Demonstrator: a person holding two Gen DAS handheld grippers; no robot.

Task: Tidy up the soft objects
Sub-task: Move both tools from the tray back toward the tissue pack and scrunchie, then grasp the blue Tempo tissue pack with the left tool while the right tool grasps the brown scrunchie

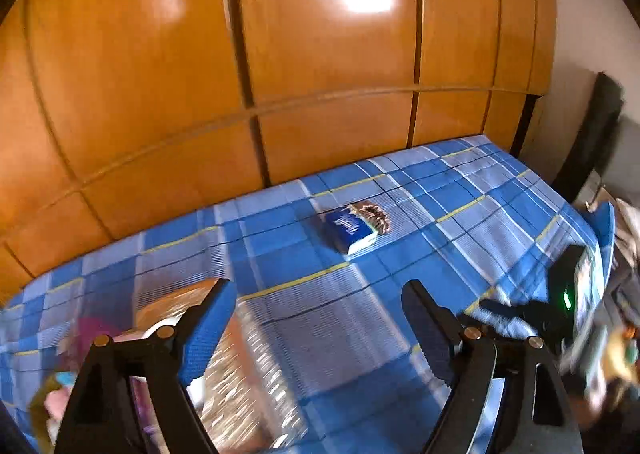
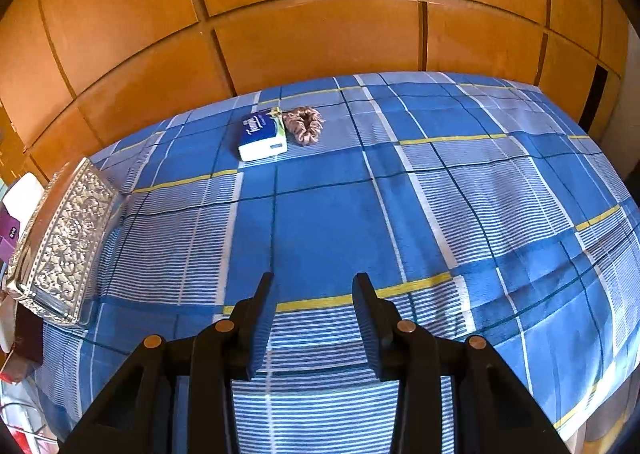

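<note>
Both grippers hung empty over the bed (image 2: 328,222) near its front edge: the left gripper (image 1: 320,330) stood wide open, the right gripper (image 2: 314,322) narrowly open. An embossed tray (image 2: 64,246) sat at the left edge. Toward the far edge, near the wardrobe (image 2: 320,14), a tissue pack (image 2: 262,136) and a scrunchie (image 2: 305,124) lay side by side. Judgement: approach one item from above, jaws straddling it, and close gently, leaving its neighbour undisturbed.

home bedroom, bed with blue checked cover (image 2: 332,222), glossy wooden wardrobe doors (image 2: 312,38) behind, probably built-in
</note>
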